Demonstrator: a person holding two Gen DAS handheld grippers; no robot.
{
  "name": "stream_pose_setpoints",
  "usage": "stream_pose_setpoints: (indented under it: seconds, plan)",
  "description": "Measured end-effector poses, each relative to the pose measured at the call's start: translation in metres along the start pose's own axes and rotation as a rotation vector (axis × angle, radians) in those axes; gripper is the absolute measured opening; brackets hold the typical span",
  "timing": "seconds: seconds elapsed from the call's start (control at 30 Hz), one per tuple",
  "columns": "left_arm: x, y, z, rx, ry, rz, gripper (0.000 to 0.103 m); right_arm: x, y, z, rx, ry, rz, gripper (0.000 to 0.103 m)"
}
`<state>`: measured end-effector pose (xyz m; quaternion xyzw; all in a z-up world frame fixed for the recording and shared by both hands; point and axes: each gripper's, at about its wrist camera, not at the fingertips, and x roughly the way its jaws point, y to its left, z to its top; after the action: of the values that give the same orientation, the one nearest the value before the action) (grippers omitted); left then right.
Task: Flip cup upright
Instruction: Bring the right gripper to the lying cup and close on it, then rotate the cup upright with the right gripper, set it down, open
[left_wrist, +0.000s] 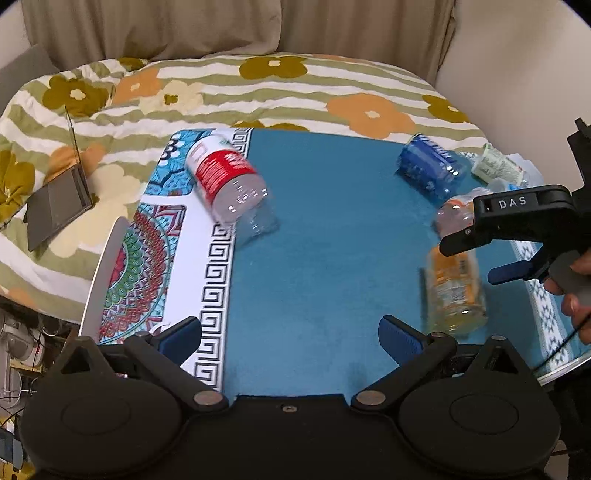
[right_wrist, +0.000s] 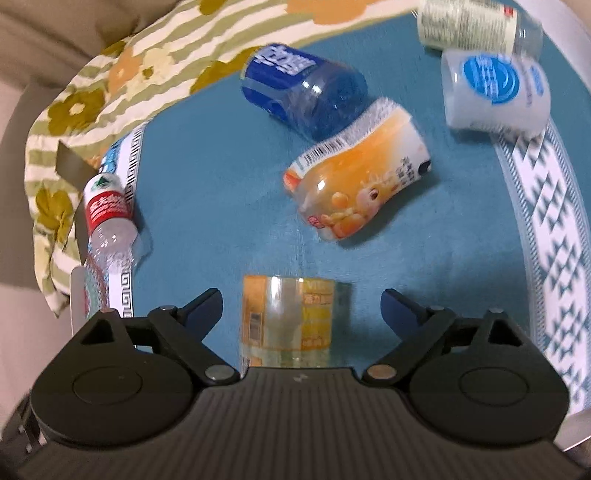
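While the yellow-labelled cup (right_wrist: 290, 321) stands on the blue mat (right_wrist: 207, 206) between the spread fingers of the right gripper (right_wrist: 303, 314), untouched, withdraw gently so neither finger knocks it over, keeping the empty, open left gripper (left_wrist: 291, 332) clear.

Teal mat (left_wrist: 325, 236) spread on the table, patterned border (left_wrist: 218, 273) seen at its left edge, floral striped quilt (left_wrist: 229, 92) laid behind, open laptop (left_wrist: 61, 195) rested on the quilt at left, beige curtain (left_wrist: 236, 26) hung at the back.
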<state>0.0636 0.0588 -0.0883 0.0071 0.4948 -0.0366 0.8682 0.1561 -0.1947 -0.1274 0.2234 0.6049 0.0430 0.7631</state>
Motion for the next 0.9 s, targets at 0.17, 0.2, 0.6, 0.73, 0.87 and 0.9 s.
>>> stream_pose_setpoints:
  seconds: [0.17,0.2,0.6,0.73,0.87,0.9]
  plan:
    - [0.005,0.016,0.0,0.026,-0.001,0.024,0.103,0.014,-0.005,-0.001,0.051,0.035,0.014,0.088]
    - [0.005,0.019,0.001,0.026,-0.003,0.026,0.103,0.015,-0.004,-0.002,0.052,0.038,0.018,0.08]
    - [0.0,0.027,0.005,0.031,-0.018,0.018,0.103,-0.004,0.003,-0.009,0.036,-0.035,0.06,0.073]
    - [-0.006,0.027,0.007,0.031,-0.036,0.013,0.103,-0.031,0.013,-0.018,0.011,-0.143,0.1,0.073]
    - [-0.01,0.029,0.009,0.022,-0.059,0.001,0.103,-0.057,0.031,-0.048,-0.102,-0.454,0.045,0.074]
    - [-0.01,0.029,0.009,0.023,-0.061,-0.003,0.103,-0.057,0.034,-0.057,-0.118,-0.531,0.032,0.074]
